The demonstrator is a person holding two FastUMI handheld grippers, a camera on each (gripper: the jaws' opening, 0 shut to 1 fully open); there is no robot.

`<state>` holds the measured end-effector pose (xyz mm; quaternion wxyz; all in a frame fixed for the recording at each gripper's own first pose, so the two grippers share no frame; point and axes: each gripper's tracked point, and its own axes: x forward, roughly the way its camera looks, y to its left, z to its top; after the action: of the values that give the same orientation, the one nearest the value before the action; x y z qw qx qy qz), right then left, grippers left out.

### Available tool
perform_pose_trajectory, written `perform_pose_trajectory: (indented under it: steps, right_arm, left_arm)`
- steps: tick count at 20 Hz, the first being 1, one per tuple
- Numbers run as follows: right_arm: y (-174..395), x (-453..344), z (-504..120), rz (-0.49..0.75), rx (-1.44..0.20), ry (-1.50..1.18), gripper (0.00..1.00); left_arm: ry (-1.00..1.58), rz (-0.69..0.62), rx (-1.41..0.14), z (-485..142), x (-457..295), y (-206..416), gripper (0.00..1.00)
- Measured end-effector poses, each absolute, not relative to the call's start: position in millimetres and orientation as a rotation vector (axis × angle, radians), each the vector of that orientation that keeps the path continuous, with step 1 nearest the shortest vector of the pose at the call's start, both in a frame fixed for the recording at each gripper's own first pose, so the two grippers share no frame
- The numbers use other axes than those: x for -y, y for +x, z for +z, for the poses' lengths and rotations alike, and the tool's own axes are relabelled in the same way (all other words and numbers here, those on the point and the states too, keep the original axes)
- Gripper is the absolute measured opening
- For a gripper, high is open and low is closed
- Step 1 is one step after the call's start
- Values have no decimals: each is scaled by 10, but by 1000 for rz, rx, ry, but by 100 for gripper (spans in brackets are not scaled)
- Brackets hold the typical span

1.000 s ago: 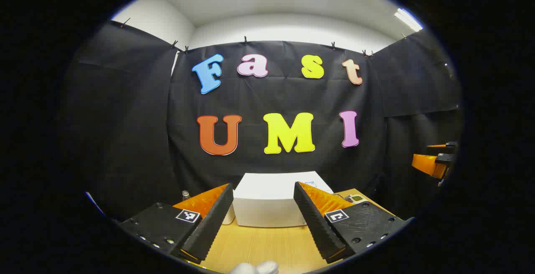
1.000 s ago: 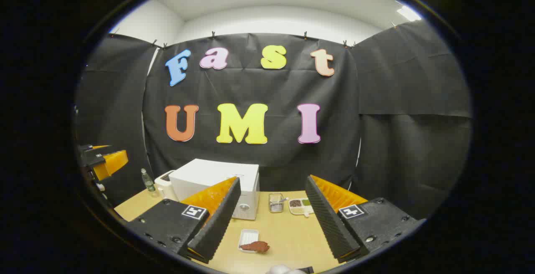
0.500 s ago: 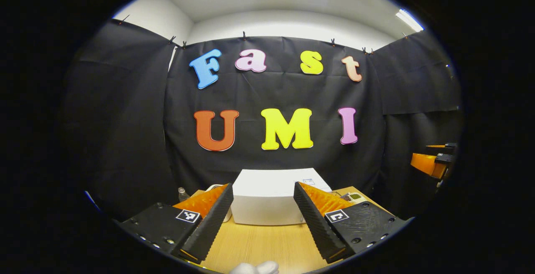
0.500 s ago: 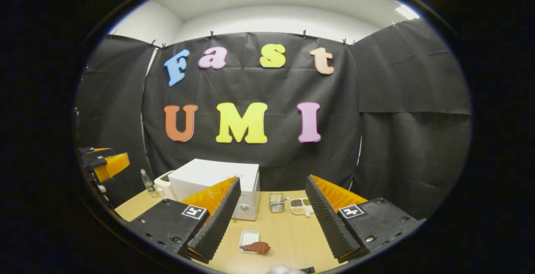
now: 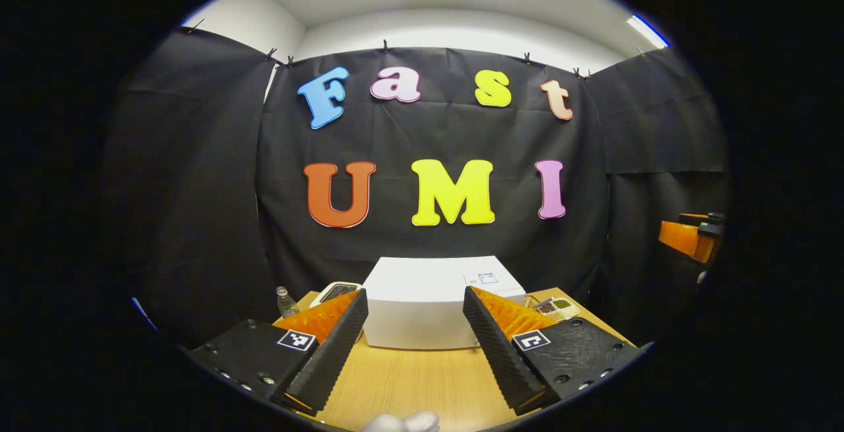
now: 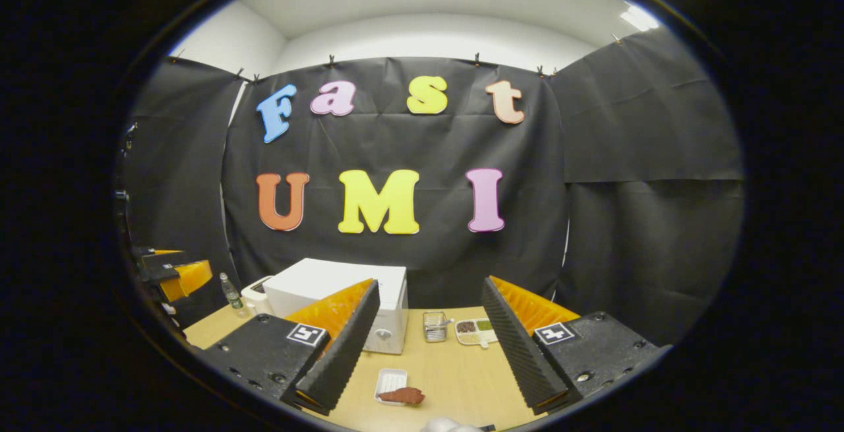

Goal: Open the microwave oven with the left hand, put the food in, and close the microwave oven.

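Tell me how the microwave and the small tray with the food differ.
The microwave is a big white box standing at the back of the table; the tray is small, flat and low, lying near the front. The microwave is closed, its inside hidden; the tray is open, with brown food on its edge. Both are white and rest on the table, untouched.

The left gripper [image 5: 409,346] is hovering above the table [image 5: 409,386] with its fingers spread wide and gripping nothing. The right gripper [image 6: 428,353] is likewise hanging over the table with its fingers parted and nothing between them. From the right gripper view, the left gripper is sitting off at the table's left edge.
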<state>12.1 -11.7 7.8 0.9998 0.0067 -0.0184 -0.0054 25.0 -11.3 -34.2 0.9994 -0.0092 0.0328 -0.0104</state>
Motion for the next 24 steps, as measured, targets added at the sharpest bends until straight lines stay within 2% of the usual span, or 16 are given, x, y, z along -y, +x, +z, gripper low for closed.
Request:
perform_pose_trajectory:
  steps: [1, 2, 3, 6, 7, 8, 12, 14, 18, 19, 20, 21, 23, 24]
  right_arm:
    - [120, 144, 115, -10, 43, 14, 100]
    - [113, 175, 143, -8, 52, 14, 92]
    - [120, 205, 165, -6, 55, 14, 100]
    - [131, 315, 184, -5, 46, 10, 100]
    - [127, 369, 200, -9, 44, 4, 92]
    - [126, 411, 223, -13, 43, 0, 100]
    - [138, 576, 219, -41, 34, -32, 100]
    - [138, 642, 176, -52, 14, -54, 100]
    - [155, 729, 131, -69, -8, -42, 100]
    - [158, 767, 97, -77, -21, -37, 92]
    - [164, 814, 64, -87, -28, -34, 92]
    - [158, 854, 50, -101, -34, -34, 100]
    - [163, 899, -13, -117, -47, -47, 100]
    - [159, 911, -60, -121, -59, -56, 99]
  left_arm:
    - [-23, -25, -52, -380, 162, 298, 92]
    - [-25, -29, -45, -424, 222, 371, 92]
    - [-26, -34, -41, -522, 293, 435, 92]
    - [-29, -52, -52, -871, 564, 665, 92]
    - [-42, -62, -46, -967, 667, 747, 92]
    - [-48, -73, -46, -1075, 782, 845, 92]
    - [-46, -114, -47, -1658, 1190, 1238, 92]
    - [-29, -138, -109, -2031, 1392, 1439, 92]
    - [-15, -166, -130, -2354, 1695, 1883, 92]
    - [-9, -165, -152, -2460, 1726, 1995, 93]
    - [-7, -157, -160, -2551, 1744, 2117, 93]
    - [-13, -156, -168, -2615, 1774, 2221, 93]
    - [-14, -145, -191, -2740, 1777, 2397, 93]
    - [-16, -143, -208, -2822, 1790, 2445, 84]
